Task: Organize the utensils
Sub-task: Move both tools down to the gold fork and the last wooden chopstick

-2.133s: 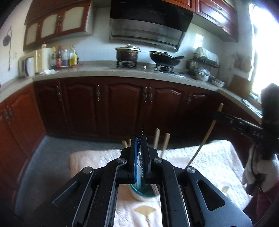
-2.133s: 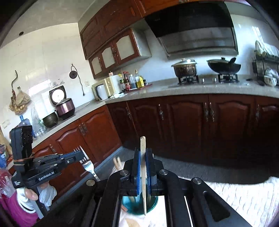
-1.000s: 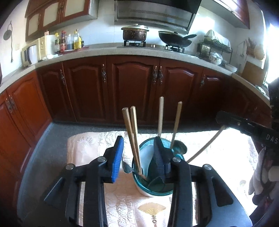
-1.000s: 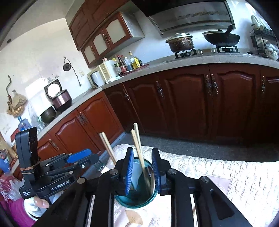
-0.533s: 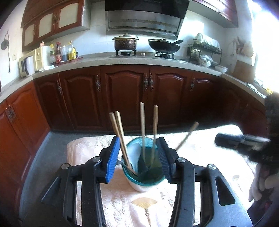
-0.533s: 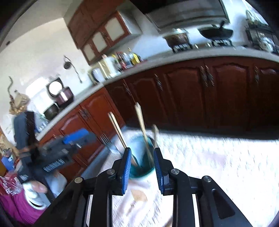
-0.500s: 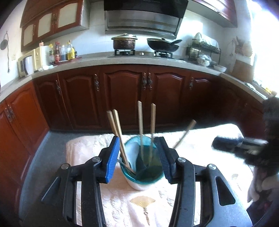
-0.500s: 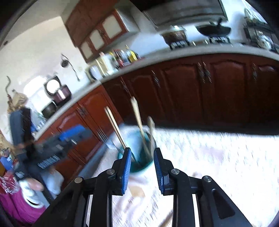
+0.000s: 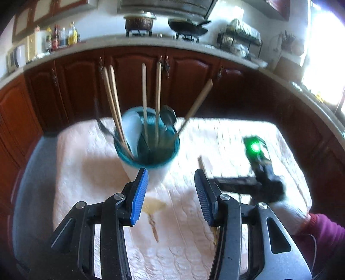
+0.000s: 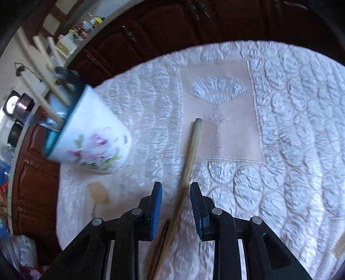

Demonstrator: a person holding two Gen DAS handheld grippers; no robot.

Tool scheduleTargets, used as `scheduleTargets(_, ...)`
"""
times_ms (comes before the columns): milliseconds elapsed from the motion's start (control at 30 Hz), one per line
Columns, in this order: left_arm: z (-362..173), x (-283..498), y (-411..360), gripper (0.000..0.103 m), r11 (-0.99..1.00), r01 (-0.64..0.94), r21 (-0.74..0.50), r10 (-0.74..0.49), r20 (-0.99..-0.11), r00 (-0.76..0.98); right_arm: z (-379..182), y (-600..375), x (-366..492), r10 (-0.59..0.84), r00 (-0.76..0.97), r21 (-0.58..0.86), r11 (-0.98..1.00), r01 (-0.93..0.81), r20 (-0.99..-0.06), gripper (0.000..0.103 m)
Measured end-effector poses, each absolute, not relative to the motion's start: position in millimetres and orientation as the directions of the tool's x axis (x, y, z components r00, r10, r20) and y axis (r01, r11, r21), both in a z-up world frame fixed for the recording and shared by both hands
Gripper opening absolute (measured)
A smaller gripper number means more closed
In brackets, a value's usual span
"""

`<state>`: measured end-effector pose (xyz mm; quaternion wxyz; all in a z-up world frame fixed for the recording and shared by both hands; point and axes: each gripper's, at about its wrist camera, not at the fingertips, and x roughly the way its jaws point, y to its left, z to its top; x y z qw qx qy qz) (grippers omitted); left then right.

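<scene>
Dark red wooden cabinets (image 9: 133, 71) stand along the far wall under a pale countertop (image 9: 103, 42). A pot (image 9: 139, 20) and a wok (image 9: 187, 25) sit on the stove. Strong light enters from a window (image 9: 325, 41) at the right.

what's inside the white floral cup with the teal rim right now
The white floral cup with the teal rim holds five wooden chopsticks standing upright or leaning, plus a dark metal spoon and a dark fork-like handle. Their lower ends are hidden by the cup wall.

Cup (image 10: 92, 137): white, floral, teal inside, stood upright on the cloth
Chopsticks (image 9: 113, 103): stood inside it
Loose chopstick (image 10: 187, 165): lay flat beside it
</scene>
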<state>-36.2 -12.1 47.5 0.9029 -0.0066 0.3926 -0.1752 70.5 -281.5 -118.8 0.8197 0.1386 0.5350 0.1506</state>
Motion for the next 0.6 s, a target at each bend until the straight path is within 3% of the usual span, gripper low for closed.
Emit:
scheduleTargets(100,31,-38,-23,0.044,0.928,0.33,-0.173,-0.344,-0.74,0.578,-127,-280,71,0.376,0.392,0.363,0.925,-0.109,-0.84,0.01)
scheduleTargets(200,12,-38,-35,0.044,0.92,0.346,-0.185,-0.355,-0.769,0.531,-126,-296,62,0.413,0.376,0.404,0.908,-0.106,-0.829,0.006)
scheduleTargets(533,-58,-19,-85,0.044,0.865,0.39,-0.316,-0.443,-0.845,0.298,-132,-356,-17,0.433,0.302,0.427,0.9,-0.088,-0.85,0.006)
scheduleTargets(600,-68,-13,-96,0.044,0.86,0.399,-0.318,-0.44,-0.858,0.264,-126,-361,-24,0.416,0.331,0.414,0.907,-0.082,-0.847,0.013)
